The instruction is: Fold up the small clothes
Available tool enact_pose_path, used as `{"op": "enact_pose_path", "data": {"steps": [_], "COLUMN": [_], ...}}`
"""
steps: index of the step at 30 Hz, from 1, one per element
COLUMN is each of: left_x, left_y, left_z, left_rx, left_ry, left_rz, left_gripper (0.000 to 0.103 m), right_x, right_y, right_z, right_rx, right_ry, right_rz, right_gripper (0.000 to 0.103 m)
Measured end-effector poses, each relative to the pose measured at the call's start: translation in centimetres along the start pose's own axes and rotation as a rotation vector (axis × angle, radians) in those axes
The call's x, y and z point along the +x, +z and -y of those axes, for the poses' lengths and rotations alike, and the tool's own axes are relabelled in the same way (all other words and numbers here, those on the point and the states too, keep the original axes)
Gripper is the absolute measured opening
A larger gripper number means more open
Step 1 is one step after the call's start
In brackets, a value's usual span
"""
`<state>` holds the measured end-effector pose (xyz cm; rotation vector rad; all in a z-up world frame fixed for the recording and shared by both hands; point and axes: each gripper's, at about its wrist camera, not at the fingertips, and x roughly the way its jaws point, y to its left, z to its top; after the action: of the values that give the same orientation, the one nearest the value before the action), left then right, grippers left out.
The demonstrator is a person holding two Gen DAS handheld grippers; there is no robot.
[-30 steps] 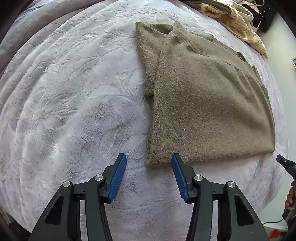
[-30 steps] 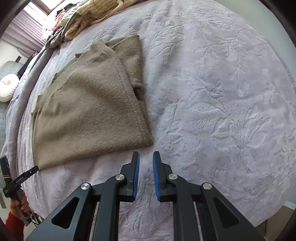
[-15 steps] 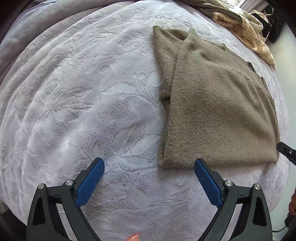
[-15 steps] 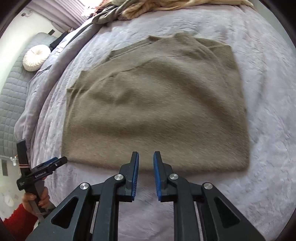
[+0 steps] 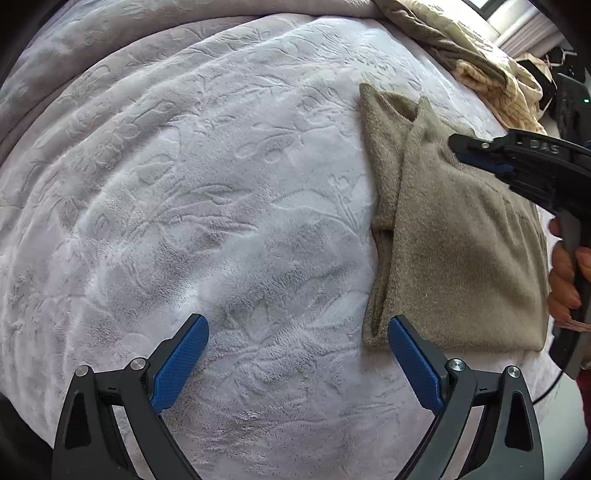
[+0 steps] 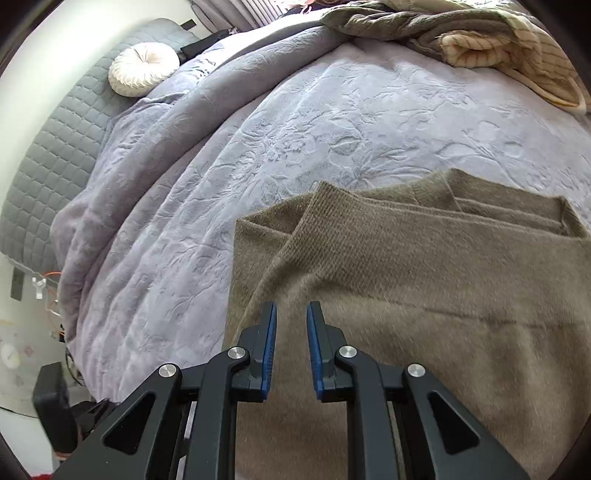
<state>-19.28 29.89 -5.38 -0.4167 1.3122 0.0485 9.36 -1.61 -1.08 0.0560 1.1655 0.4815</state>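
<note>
Knitwear, one piece: an olive-brown sweater [image 5: 461, 251], partly folded, lying flat on a lilac embossed bedspread [image 5: 221, 206], its long axis running away from the person's near edge toward the heap of unfolded clothes [image 6: 480, 33] at the far side. Left claw [image 5: 297, 363]: blue pads spread wide, nothing between them, poised over bare bedspread with the sweater's near-left corner just beside its right pad. Right claw [image 6: 291, 345]: pads close together with a narrow gap, gripping nothing, hovering directly above the sweater's left portion near the layered fold. Judgement: the right hand is nearer the cloth, while the left is better placed for the near corner. White round cushion [image 6: 142, 74] by the headboard.
</note>
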Motion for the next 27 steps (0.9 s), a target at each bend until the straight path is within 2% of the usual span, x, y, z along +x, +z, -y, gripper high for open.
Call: {"op": "enact_pose_path", "data": {"steps": [5, 8, 11, 13, 16, 20, 27], "left_x": [-1.1, -1.3, -0.8, -0.4, -0.2, -0.2, 0.8], "left_y": [0.7, 1.2, 2.0, 2.2, 1.9, 1.6, 2.2], "left_z": [-2.0, -2.9, -3.5, -3.5, -3.0, -1.9, -0.8], "left_rx": [-0.025, -0.025, -0.040, -0.048, -0.059, -0.056, -0.073], "left_ry": [0.012, 0.041, 0.026, 0.018, 0.008, -0.003, -0.023], "left_rz": [0.046, 0.052, 0.028, 0.010, 0.000, -0.002, -0.021], "left_gripper": [0.098, 0.098, 0.098, 0.098, 0.098, 0.098, 0.098], "right_x": [3.6, 3.4, 2.7, 1.5, -0.1, -2.1, -4.2], "right_y": [0.3, -0.1, -0.9, -1.7, -3.2, -6.5, -13.1], "right_z": [-1.1, -2.8, -4.6, -5.0, -3.9, -1.8, 1.3], "right_rx": [-0.022, -0.105, -0.183, -0.187, -0.108, 0.011, 0.172], "right_ry": [-0.034, -0.035, -0.037, -0.020, 0.041, 0.109, 0.142], "right_rz": [-0.048, -0.061, -0.081, -0.080, -0.103, -0.150, -0.214], "right_gripper": [0.019, 0.019, 0.019, 0.019, 0.019, 0.025, 0.035]}}
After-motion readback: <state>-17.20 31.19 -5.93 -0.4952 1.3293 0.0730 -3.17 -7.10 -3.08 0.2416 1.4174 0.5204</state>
